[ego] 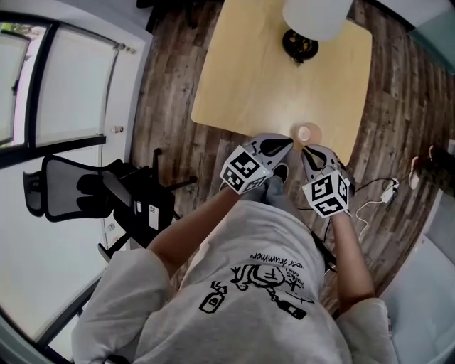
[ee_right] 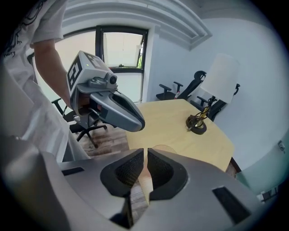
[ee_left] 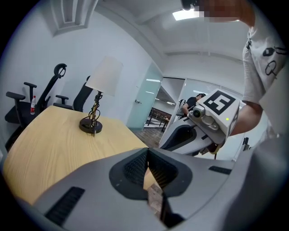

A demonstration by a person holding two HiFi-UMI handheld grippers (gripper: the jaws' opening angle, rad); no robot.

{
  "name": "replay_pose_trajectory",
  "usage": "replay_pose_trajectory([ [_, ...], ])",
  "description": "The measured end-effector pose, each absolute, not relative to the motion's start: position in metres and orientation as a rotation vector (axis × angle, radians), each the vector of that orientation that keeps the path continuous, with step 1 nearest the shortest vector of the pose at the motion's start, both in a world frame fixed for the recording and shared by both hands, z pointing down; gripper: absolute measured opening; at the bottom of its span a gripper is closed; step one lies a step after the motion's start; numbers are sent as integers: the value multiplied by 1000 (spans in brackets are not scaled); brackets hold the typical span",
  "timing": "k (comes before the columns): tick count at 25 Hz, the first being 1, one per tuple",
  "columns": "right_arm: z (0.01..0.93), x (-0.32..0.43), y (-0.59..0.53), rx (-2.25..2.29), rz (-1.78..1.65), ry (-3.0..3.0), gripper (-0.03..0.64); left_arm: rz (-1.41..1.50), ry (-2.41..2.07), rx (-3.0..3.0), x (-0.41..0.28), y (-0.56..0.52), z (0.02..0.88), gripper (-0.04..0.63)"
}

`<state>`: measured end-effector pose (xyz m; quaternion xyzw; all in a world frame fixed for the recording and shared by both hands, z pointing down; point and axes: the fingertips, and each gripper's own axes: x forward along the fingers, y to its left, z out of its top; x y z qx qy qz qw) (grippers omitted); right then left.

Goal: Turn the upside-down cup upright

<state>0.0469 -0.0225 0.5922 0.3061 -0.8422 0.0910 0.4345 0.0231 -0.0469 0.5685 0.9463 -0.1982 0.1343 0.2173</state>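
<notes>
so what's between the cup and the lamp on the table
Nothing but bare wooden tabletop lies between the cup and the lamp base; the head view shows that stretch best.

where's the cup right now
In the head view, the cup sits on the wooden table by its near edge, just ahead of the left gripper and right gripper; the lamp stands farther back.

You stand on a dark plank floor [ego: 165,92] at the near edge of a pale wooden table [ego: 249,78]. A white-shaded lamp [ego: 316,14] sits at its far side. A black office chair [ego: 78,188] and a window [ego: 67,85] are on your left.
</notes>
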Motion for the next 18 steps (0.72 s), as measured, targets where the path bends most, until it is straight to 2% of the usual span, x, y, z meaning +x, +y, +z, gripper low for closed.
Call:
replay_pose_trajectory([
  [18, 644, 48, -29, 559, 203, -1894, 29, 448, -501, 2552, 20, -51, 622, 9],
])
